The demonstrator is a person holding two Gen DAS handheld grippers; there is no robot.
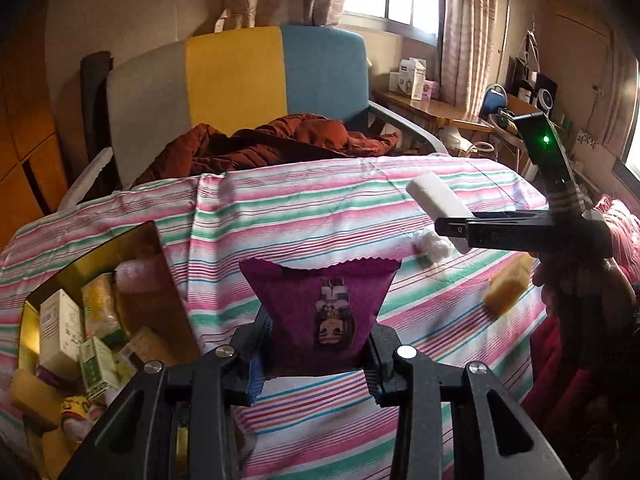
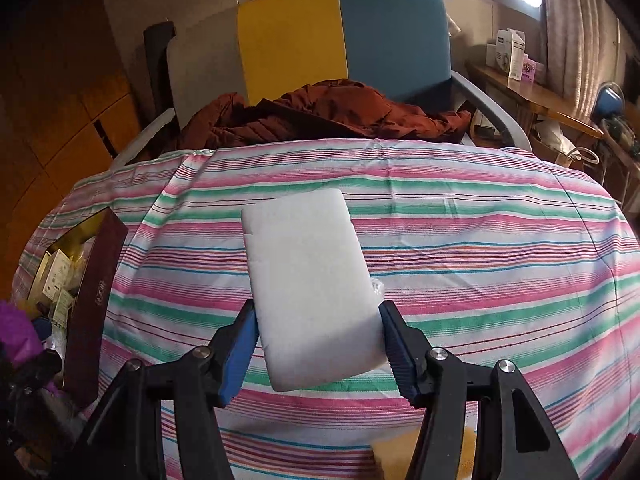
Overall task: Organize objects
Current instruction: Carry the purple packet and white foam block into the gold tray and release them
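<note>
Left tongs clamp a purple crinkle-edged foil sachet; right tongs clamp a white rectangular foam block, above the pink-and-green striped bed before a tricolour chair.

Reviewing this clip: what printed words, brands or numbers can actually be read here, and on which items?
None is legible.
purple packet in the left gripper: cartoon face, no readable words.
small boxes in the gold-lined box: print too small.
cartons on the side table: blurred.
white foam block in the right gripper: blank.
</note>
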